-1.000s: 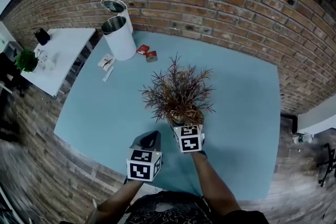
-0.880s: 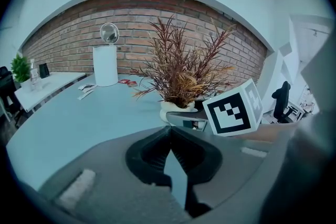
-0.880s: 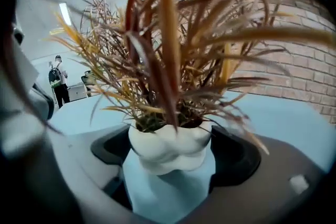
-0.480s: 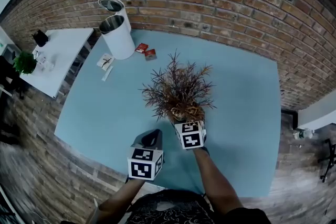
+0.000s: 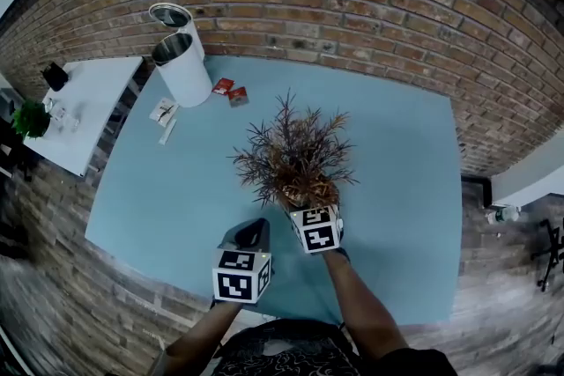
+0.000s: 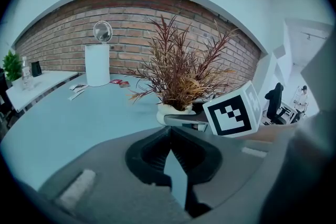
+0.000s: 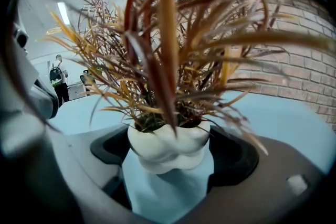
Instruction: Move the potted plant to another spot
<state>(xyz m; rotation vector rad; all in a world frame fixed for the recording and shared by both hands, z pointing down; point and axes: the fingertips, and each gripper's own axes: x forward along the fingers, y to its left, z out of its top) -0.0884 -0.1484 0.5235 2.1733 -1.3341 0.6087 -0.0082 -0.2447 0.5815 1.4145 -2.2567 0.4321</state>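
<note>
Barely shifted since the earlier frame: potted plant [image 5: 295,156], both grippers. Right gripper [image 7: 169,138] fingers are pinching its pot [image 7: 168,150] between them; left gripper [image 6: 169,132] fingers are pressing together, empty, alongside. I am fearing slippage: rounded pot, top-heavy foliage [image 7: 163,50] tipping it onto the counter [image 5: 167,189].

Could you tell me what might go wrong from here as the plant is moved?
The right gripper alone holds the potted plant low down, so its tall foliage could tip it. The left gripper is shut and empty, giving no support. Spreading leaves may brush the white bin if carried there.
</note>
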